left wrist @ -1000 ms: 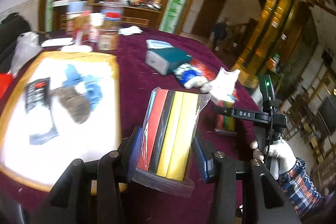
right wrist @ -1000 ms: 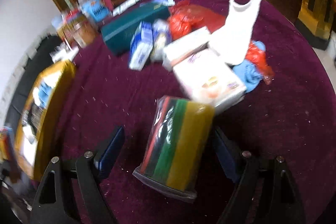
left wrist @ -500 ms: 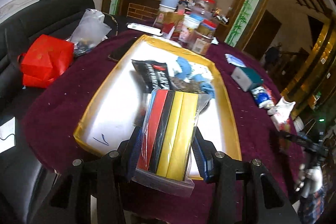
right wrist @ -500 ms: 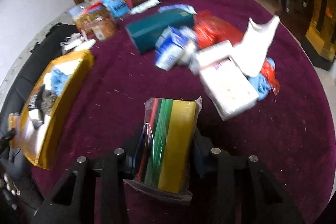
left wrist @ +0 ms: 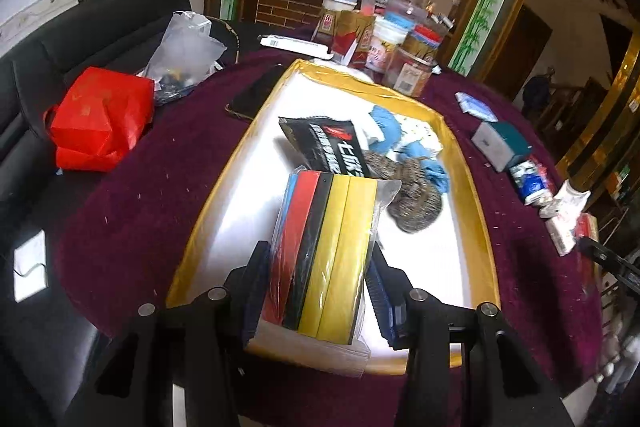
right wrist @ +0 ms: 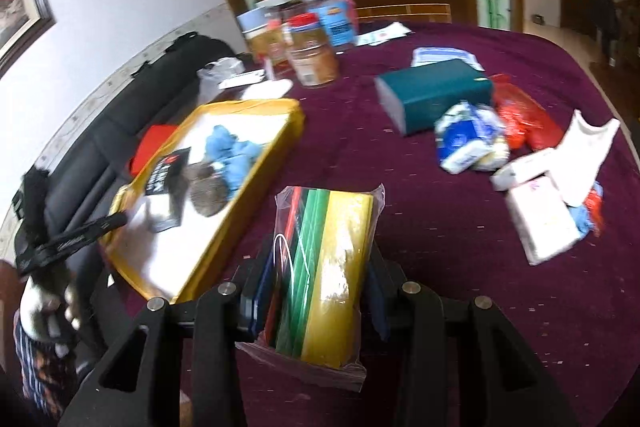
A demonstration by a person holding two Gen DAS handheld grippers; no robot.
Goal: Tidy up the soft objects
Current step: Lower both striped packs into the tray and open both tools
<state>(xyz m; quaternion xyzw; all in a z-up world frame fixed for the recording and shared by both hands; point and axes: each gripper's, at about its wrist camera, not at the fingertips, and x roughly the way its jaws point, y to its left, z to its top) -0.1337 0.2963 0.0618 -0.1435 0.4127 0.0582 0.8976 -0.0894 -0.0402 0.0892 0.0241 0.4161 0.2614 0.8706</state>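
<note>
Left wrist view: my left gripper (left wrist: 322, 263) is clamped on a clear-bagged pack of coloured strips (left wrist: 326, 255), blue, red, black and yellow, with both blue pads pressed against its sides at a middling spread. The pack hangs over the near end of the yellow-rimmed tray (left wrist: 224, 183), whose floor is white. On the tray lie a black packet (left wrist: 324, 147) with red and white print, a blue cloth (left wrist: 390, 129) and a brown knitted item (left wrist: 416, 199), the three overlapping. The tray sits on a maroon tablecloth (left wrist: 132, 223). A red bag (left wrist: 100, 123) rests left of the table on a black sofa; jars and boxes (left wrist: 384, 39) crowd the far end.

Right wrist view: my right gripper (right wrist: 320, 275) grips a second bagged pack (right wrist: 328, 267), red, green and yellow, its jaws drawn in narrow with the pads pressing on both sides. This pack is held above the tablecloth, just right of the tray (right wrist: 256, 171). To the right lie a teal box (right wrist: 436, 91), a blue-and-white packet (right wrist: 464, 139), a red bag (right wrist: 520, 115), a white garment (right wrist: 584, 155) and a pale tissue pack (right wrist: 540, 223). At the left edge a gloved hand (right wrist: 44, 303) holds the other gripper's handle.
</note>
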